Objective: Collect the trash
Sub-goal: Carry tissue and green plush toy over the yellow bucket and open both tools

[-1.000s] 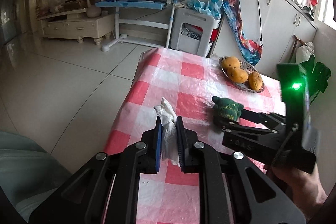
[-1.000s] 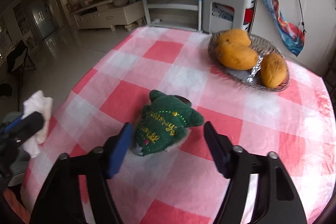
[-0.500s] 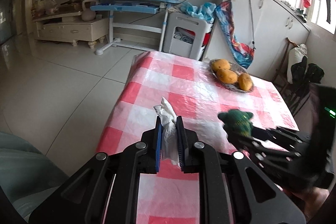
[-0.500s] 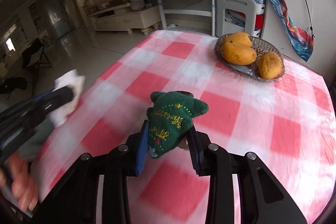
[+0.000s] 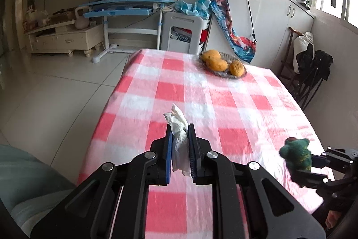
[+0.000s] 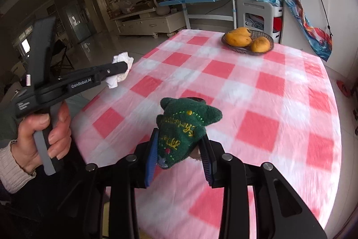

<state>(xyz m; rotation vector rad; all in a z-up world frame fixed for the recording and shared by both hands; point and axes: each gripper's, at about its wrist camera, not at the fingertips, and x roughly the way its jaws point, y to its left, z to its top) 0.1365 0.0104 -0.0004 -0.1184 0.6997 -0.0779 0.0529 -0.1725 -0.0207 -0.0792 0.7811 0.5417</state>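
both pieces are lifted off the checked table [image 5: 223,104], left gripper [image 5: 180,138] pinching a crumpled tissue [image 5: 179,142], right gripper [image 6: 179,149] pinching a green plush [image 6: 183,127]; binning seemingly remains.

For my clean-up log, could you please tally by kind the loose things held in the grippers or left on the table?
White tissue wad, in left gripper: 1
Green plush toy, in right gripper: 1
Orange fruits in basket: 3
Basket: 1
Total: 6

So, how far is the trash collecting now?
Done: both pieces are lifted off the table. In hand: left gripper clamps the crumpled tissue; right gripper clamps the green plush toy. Left: dropping them; no bin is visible.
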